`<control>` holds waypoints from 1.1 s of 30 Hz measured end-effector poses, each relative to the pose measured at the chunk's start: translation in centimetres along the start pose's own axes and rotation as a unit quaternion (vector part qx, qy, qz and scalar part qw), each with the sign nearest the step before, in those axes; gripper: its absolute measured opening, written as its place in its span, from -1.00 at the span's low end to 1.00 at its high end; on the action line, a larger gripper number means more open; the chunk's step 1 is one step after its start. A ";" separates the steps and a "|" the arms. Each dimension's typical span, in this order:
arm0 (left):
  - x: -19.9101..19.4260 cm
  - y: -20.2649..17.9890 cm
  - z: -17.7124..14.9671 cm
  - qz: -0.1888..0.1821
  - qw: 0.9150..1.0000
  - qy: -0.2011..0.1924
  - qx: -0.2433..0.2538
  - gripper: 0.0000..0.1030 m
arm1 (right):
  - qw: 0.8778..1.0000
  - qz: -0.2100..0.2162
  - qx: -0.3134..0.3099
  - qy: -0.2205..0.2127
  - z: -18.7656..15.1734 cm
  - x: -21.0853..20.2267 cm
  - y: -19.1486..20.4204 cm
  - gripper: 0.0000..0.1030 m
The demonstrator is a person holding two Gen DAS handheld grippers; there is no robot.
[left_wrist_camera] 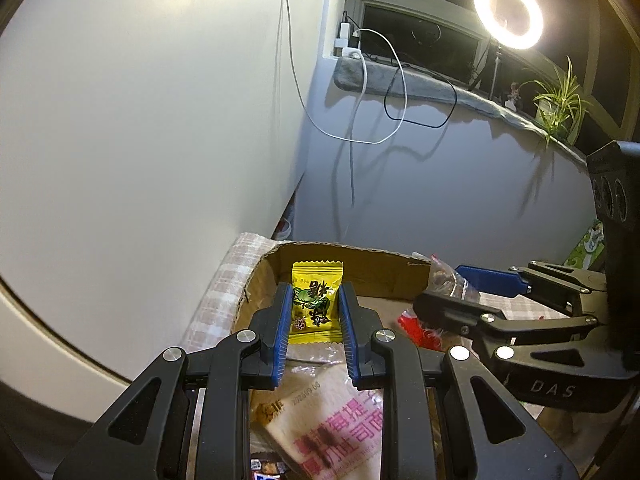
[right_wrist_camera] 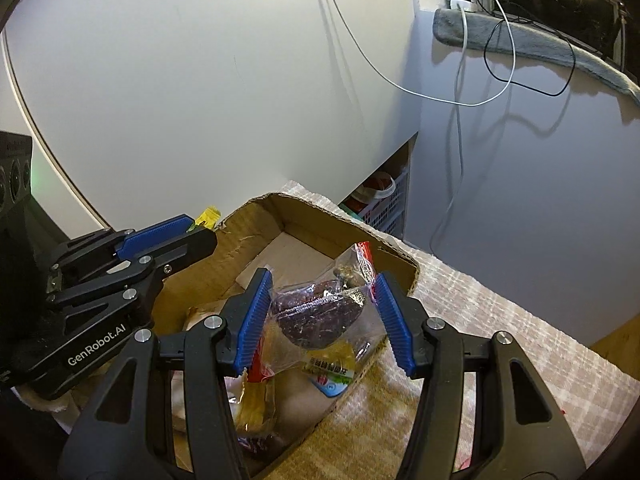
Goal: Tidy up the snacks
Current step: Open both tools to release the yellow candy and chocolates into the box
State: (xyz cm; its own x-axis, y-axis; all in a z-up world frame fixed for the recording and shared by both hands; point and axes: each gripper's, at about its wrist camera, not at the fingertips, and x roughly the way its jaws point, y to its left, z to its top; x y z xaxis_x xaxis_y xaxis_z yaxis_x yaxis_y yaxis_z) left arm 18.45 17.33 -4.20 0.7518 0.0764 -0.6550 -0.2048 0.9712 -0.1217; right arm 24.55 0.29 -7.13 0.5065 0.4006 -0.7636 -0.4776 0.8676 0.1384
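Observation:
My left gripper is shut on a small yellow candy packet and holds it above the cardboard box. It also shows in the right wrist view, with the yellow packet's tip poking out. My right gripper holds a clear bag with a dark purple snack between its blue pads, over the box's right side. In the left wrist view this gripper grips the clear bag.
The box lies on a checked cloth and holds several snack packs, including a pink-lettered white pack and a red pack. A white wall panel stands behind. Cables hang from a ledge. A ring light shines at upper right.

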 end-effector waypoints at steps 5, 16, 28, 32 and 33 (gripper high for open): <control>0.3 -0.1 0.0 0.003 1.000 0.000 0.002 -0.57 | 1.000 0.004 -0.005 0.006 0.0 0.9 0.0 0.13; 0.2 0.1 0.3 0.013 1.000 -0.003 0.003 -0.27 | 1.000 -0.005 -0.021 0.003 0.0 0.8 0.7 0.23; -1.3 0.2 0.5 0.022 0.999 -0.023 -0.001 0.30 | 1.000 -0.021 -0.018 -0.012 -0.4 -1.1 0.4 0.65; -2.4 -0.3 0.4 0.024 0.999 -0.031 0.000 0.33 | 0.999 -0.025 -0.023 -0.016 -0.9 -2.2 0.5 0.65; -2.5 -0.4 0.4 0.024 0.999 -0.033 0.002 0.34 | 0.999 -0.027 -0.024 -0.016 -1.0 -2.5 0.6 0.65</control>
State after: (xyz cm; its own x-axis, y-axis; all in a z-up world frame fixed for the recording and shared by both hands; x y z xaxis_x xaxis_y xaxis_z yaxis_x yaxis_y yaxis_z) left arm 16.94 16.86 -2.21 0.7804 0.1379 -0.6099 -0.2397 0.9668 -0.0881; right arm 22.28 -0.51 -5.80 0.5551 0.3629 -0.7484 -0.4817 0.8738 0.0665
